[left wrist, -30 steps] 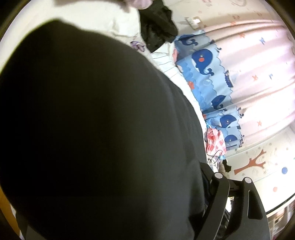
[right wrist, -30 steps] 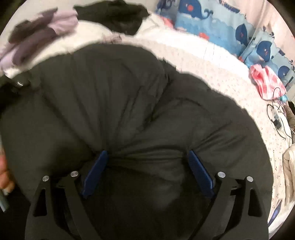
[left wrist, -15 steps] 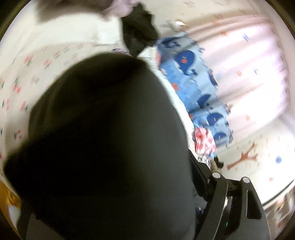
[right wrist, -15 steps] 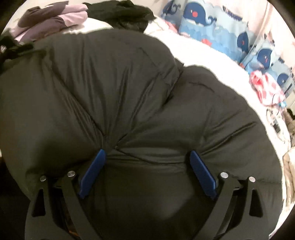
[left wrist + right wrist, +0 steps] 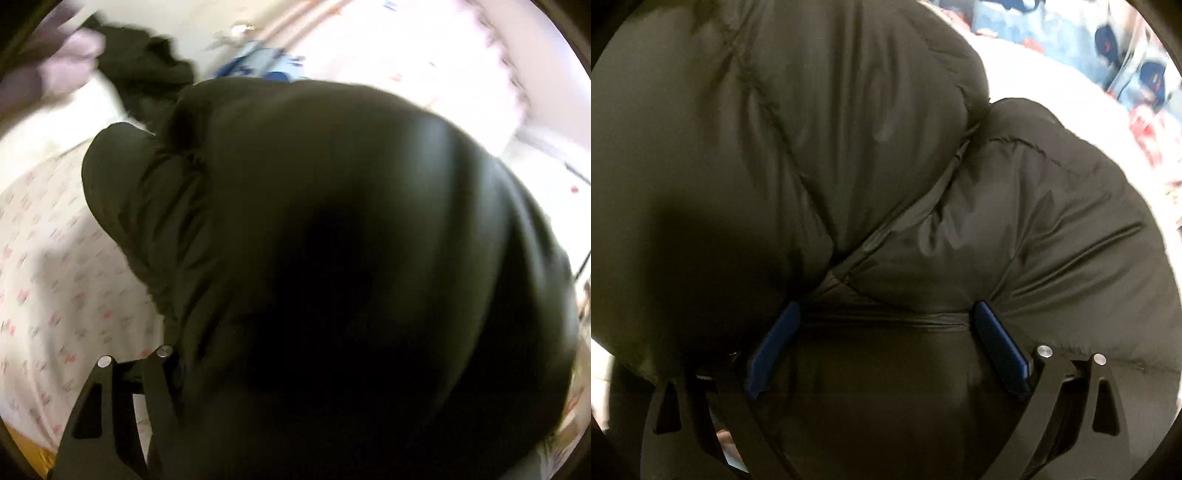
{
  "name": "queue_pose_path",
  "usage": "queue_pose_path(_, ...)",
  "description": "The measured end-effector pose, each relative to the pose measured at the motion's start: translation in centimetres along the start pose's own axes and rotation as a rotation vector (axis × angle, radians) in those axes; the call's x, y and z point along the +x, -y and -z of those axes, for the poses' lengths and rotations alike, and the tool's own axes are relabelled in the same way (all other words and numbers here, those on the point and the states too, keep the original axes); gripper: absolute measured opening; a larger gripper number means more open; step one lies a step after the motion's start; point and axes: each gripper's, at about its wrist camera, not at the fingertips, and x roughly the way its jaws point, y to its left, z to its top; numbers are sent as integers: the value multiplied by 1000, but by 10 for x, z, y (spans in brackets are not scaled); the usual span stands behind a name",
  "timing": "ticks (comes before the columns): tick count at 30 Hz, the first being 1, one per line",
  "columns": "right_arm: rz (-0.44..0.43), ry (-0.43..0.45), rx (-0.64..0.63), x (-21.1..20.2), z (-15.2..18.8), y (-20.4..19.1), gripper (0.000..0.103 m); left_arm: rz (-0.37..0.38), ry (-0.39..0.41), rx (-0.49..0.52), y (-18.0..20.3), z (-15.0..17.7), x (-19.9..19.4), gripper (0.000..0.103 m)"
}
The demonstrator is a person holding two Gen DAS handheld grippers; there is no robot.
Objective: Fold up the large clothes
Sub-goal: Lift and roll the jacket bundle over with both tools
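Observation:
A dark olive puffer jacket (image 5: 849,155) fills the right wrist view. My right gripper (image 5: 886,325) has its blue pads (image 5: 997,343) set wide apart, with a thick padded fold of the jacket bunched and pinched between them. In the left wrist view the same jacket (image 5: 332,240) covers most of the frame and hides the fingertips of my left gripper. Only its left finger arm (image 5: 110,417) shows at the bottom left, with the jacket draped over the rest. The jacket hangs above the bed.
The bed sheet (image 5: 55,277) is white with small pink prints. A black garment (image 5: 140,70) and a purple one (image 5: 48,74) lie at the far side. Blue whale cushions (image 5: 1126,55) and a red and white cloth (image 5: 1152,136) sit by the pink curtain (image 5: 424,55).
Both grippers have lifted and swung the jacket. In the left view it shifted right and uncovered the sheet. In the right view it rose closer and now fills the frame.

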Motion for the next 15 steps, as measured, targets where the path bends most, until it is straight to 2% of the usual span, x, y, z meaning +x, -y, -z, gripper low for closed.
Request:
queue_pose_path(1,-93,29,64,-11,2,19,92,6,-3,47,17,-2,6,73)
queue_pose_path(3,-409,164,279,-41,21,72,92,8,-16,124,43,-3,14,72)
queue_pose_path(5,-639,281,438,-62,47,121,92,9,-39,200,67,4,27,72)
queue_pose_path(7,-733,386,546,-83,72,167,92,15,-75,287,97,17,51,72)
queue_pose_path(11,-694,510,668,-124,101,239,96,48,-204,422,150,62,104,72)
queue_pose_path(12,-667,544,688,-137,105,256,96,57,-259,444,160,77,125,72)
queue_pose_path(15,-565,609,697,-173,103,291,96,53,-335,511,172,103,166,72)
